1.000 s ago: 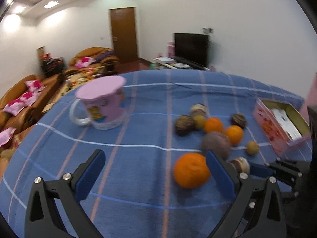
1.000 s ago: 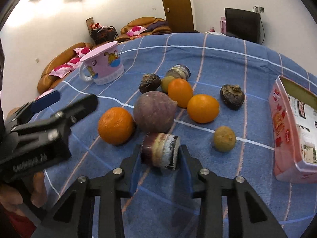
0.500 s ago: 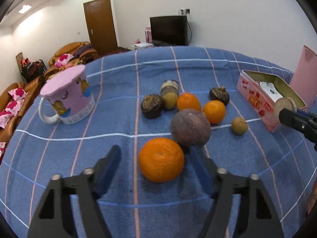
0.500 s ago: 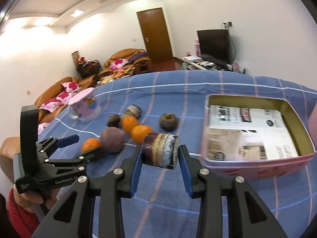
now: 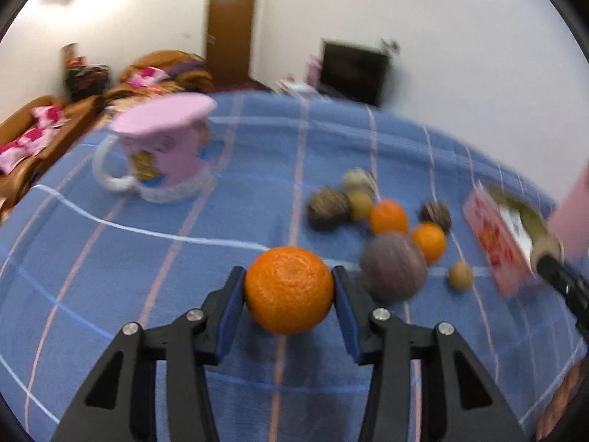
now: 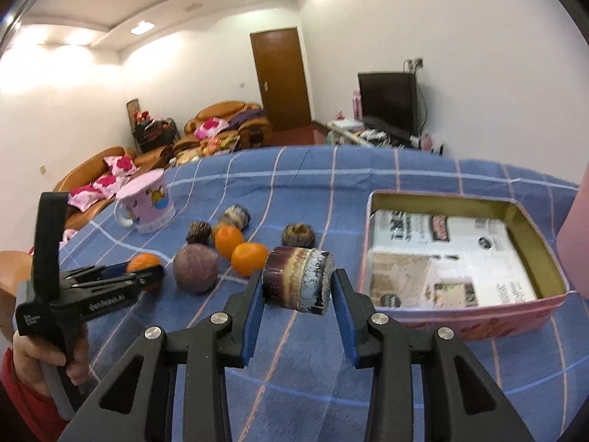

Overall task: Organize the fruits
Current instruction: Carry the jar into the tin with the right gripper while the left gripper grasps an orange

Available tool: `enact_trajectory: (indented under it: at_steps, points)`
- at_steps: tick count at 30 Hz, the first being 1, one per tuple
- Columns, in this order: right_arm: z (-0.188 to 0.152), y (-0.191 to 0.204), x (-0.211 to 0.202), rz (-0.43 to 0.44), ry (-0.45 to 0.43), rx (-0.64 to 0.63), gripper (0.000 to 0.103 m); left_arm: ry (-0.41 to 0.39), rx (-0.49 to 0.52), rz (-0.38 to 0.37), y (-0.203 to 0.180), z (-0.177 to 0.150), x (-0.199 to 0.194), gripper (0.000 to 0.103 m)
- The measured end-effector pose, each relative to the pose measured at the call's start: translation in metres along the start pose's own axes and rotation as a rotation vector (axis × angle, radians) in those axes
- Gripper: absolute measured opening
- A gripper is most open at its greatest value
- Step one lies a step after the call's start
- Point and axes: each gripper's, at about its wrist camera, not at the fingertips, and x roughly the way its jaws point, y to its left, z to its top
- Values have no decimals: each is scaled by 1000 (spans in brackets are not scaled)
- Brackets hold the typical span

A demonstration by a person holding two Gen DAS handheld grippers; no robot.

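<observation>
A large orange (image 5: 289, 289) sits on the blue checked cloth between the pads of my left gripper (image 5: 289, 274). Its jaws are closing and both blue pads touch the orange's sides. The same orange (image 6: 143, 260) and left gripper (image 6: 141, 276) show at the left in the right wrist view. My right gripper (image 6: 298, 280) is shut on a brown, white-ringed cylindrical piece (image 6: 298, 281), held above the cloth just left of the open pink box (image 6: 460, 316). A purple round fruit (image 5: 392, 270) lies right of the held orange.
Two smaller oranges (image 6: 239, 250), two dark knobbly fruits, two yellowish ones and a second brown cylinder lie clustered mid-cloth. A pink mug (image 5: 165, 147) stands upside down at the far left. The box's floor is lined with printed paper. Sofas and a TV stand beyond the table.
My left jaws came in from wide open onto the orange. My right gripper carried the cylindrical piece up from beside the fruits towards the box, then held still.
</observation>
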Motion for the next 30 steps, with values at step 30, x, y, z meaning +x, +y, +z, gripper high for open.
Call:
enact_trajectory:
  at_steps: [30]
  points:
    - [17,-131,-41,-287,-143,8,38,-193,210,-66,-187,-11,-23,49]
